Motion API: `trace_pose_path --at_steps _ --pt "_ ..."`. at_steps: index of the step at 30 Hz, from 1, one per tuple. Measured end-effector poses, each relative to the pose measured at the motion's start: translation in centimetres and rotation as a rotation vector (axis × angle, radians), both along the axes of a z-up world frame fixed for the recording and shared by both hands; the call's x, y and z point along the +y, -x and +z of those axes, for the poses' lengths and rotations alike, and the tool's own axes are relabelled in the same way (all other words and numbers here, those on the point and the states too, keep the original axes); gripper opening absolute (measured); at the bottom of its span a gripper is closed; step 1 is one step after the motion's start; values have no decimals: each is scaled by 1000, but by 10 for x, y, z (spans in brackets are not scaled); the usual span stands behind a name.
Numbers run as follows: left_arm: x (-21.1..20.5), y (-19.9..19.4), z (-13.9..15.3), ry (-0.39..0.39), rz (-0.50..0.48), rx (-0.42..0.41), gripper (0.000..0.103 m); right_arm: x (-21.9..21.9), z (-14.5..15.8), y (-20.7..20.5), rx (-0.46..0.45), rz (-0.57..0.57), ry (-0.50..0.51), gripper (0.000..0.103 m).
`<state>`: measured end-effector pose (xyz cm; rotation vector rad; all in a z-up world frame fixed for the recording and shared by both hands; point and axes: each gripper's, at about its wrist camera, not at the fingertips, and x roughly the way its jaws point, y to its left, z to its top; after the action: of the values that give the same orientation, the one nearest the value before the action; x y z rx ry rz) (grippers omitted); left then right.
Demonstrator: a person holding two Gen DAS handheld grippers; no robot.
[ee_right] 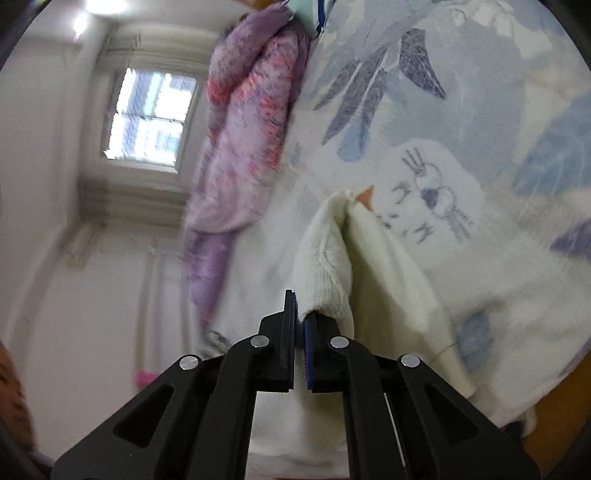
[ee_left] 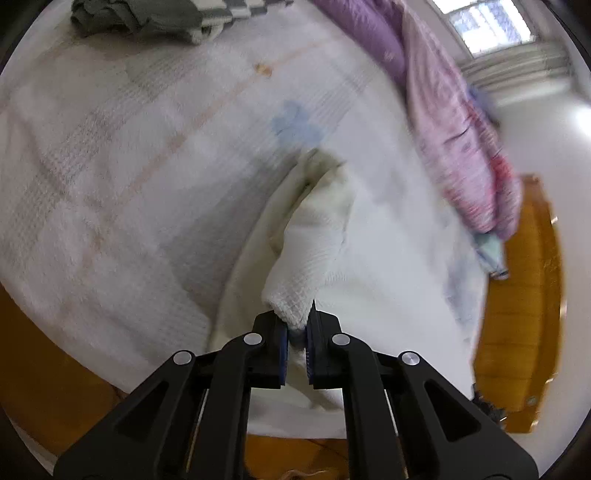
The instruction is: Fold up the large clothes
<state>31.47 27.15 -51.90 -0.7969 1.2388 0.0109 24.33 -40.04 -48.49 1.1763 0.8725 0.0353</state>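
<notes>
The cream knitted garment [ee_left: 314, 236] is the landmark: it lies on the bed [ee_left: 110, 184], pulled up into a ridge at two ends. At its near end in the left wrist view, the left gripper [ee_left: 295, 332] has its jaws closed on a bunched corner of the knit, the fabric pinched between the blue pads. From there the cloth runs away in a raised fold toward a darker, shadowed opening.

In the right wrist view the right gripper [ee_right: 300, 325] has its jaws closed on a ribbed edge of the same garment [ee_right: 369, 258], which drapes off to the right over the printed sheet [ee_right: 443, 129] with blue leaf shapes.

Beyond the garment, along the bed's far edge, lies a rumpled purple and pink quilt [ee_right: 240, 147]. Past that quilt is a window [ee_right: 147, 118]. Far from the garment, at the top left of the left wrist view, sits a grey heap of clothes [ee_left: 129, 16]. Orange-brown floor [ee_left: 524, 295] shows beside the bed
</notes>
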Motion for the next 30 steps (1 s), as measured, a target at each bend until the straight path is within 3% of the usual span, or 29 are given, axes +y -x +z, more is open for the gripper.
trace_pose_path --at_steps 1,4,6,8,12,14,15,16,19,23,25,26,28,30 --pt "-3 4 -18 -25 -23 35 7 2 -22 -2 78 21 53 4" --pt "-10 20 -73 -65 -26 149 8 1 -84 9 245 18 83 4" --pt "-11 28 -95 -66 7 164 12 1 -107 14 285 -8 64 6" --pt "-9 32 -103 -76 44 156 24 4 -114 11 301 -24 62 14" --pt "-8 31 -99 -96 33 148 35 5 -102 4 370 -24 124 25" --pt "-8 32 -93 -102 38 141 57 1 -83 3 412 -47 203 40" --pt "-7 33 -92 -102 43 134 63 -2 -68 4 418 -78 258 52" --pt "-4 34 -89 -97 51 123 65 -2 -55 2 429 -79 330 55" --pt "-3 42 -85 -75 63 103 67 14 -25 -19 412 -4 544 55" --pt "-7 52 -90 -65 70 96 72 82 13 -71 184 192 668 50" --pt "-17 53 -98 -79 39 102 72 139 16 -107 82 332 673 30" --pt "-21 55 -100 -103 25 90 74 166 13 -122 46 397 671 24" --pt "-30 57 -101 -144 2 61 82 228 -3 -157 4 527 670 4" --pt "-40 56 -101 -180 -27 44 88 263 -20 -179 0 593 664 3"
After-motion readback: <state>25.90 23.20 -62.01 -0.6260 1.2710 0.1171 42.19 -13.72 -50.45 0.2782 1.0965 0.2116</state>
